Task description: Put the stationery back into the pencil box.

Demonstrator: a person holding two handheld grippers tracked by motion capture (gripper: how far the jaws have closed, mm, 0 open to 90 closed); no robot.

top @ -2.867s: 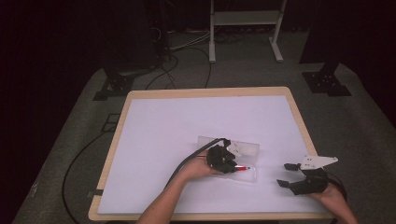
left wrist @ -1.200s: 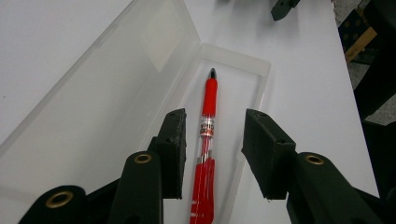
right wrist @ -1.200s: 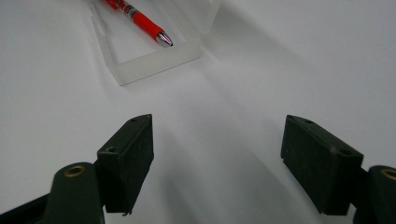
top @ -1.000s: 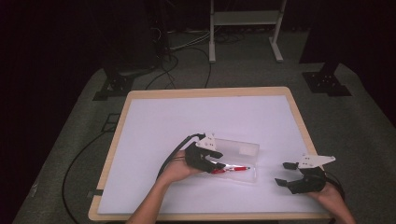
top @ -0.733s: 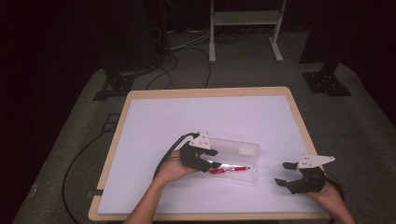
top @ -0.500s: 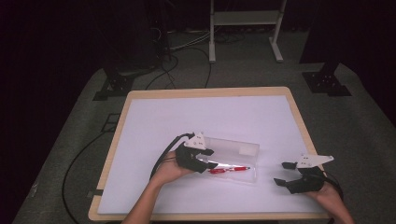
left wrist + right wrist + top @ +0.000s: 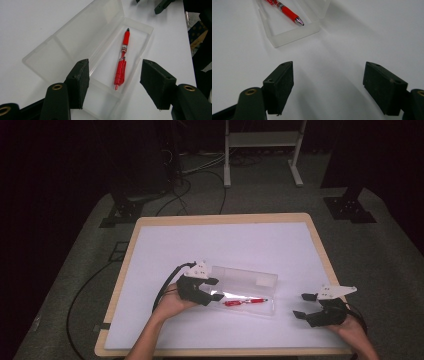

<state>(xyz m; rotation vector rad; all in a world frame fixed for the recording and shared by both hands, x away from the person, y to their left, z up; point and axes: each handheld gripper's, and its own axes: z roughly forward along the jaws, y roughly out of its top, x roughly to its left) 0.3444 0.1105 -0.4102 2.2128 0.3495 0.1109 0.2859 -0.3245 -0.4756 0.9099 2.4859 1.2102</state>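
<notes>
A slim plastic pen (image 7: 121, 62) lies in bright red, with a narrow clear-and-silver band at its middle and a dark metal tip; in the right gripper view that tip gleams silver. It sits in a long, clear, frosted plastic case (image 7: 250, 307) whose hinged lid (image 7: 245, 277) is the same milky see-through tone. The bench (image 7: 225, 245) wears a plain white top with no pattern, edged by a pale wooden rim. The left gripper (image 7: 210, 290) is matte black with brass-coloured rivets near its jaws and a light grey plate on top; the right gripper (image 7: 304, 305) shows the same black, brass and grey. The floor (image 7: 75, 270) is dull grey carpet crossed by black cables.
</notes>
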